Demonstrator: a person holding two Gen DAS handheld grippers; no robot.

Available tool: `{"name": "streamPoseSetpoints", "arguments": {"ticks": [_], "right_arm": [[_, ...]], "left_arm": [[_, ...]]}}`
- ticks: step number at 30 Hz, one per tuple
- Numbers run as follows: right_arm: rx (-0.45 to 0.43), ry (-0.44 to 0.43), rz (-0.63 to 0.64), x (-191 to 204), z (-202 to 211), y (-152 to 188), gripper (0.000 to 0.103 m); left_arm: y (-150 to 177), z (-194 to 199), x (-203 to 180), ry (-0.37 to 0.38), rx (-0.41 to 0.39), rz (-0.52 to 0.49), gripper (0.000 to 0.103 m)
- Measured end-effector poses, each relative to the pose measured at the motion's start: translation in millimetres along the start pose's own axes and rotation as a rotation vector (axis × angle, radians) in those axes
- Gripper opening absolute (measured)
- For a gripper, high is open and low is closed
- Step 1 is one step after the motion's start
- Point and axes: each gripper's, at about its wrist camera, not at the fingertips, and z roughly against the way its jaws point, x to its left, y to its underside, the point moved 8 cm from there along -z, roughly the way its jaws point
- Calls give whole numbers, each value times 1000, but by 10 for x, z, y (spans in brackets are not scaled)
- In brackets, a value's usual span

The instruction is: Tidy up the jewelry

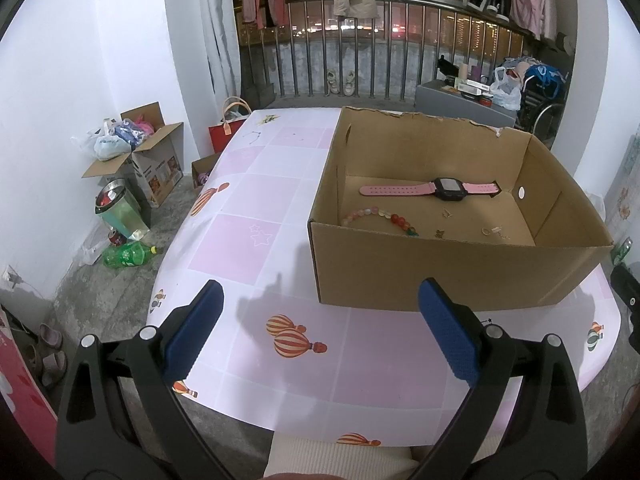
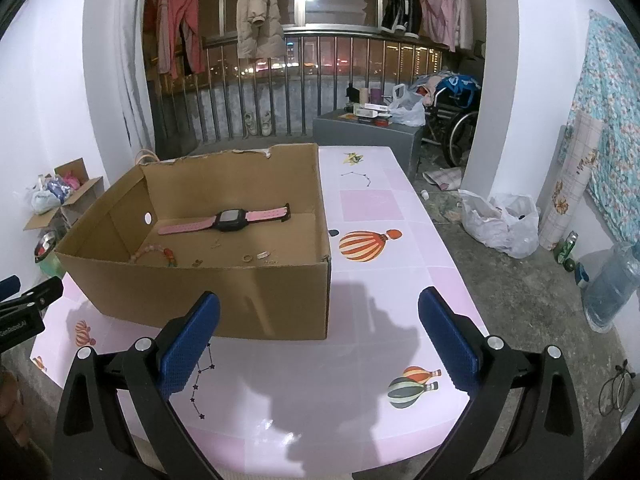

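With both the left gripper and right gripper spread empty, either should descend vertically over the cardboard box at mid-frame, pinching the watch by its case.

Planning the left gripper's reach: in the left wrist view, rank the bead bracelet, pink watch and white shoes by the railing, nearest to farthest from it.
From the left gripper:
1. Bead bracelet, near front wall inside the cardboard box.
2. Pink watch, deeper in the box.
3. White shoes, on the floor by the railing.

Pink watch, bead bracelet flat in box
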Motion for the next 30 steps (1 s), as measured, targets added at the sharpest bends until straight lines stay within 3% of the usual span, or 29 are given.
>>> {"name": "streamPoseSetpoints", "arguments": {"ticks": [15,30], "right_arm": [[16,4,20,79,3,20,97],[47,4,28,145,114,-191,97]], "left_arm": [[10,5,-29,3,18,-18,94],[-293,89,-58,28,49,-61,94]]}}
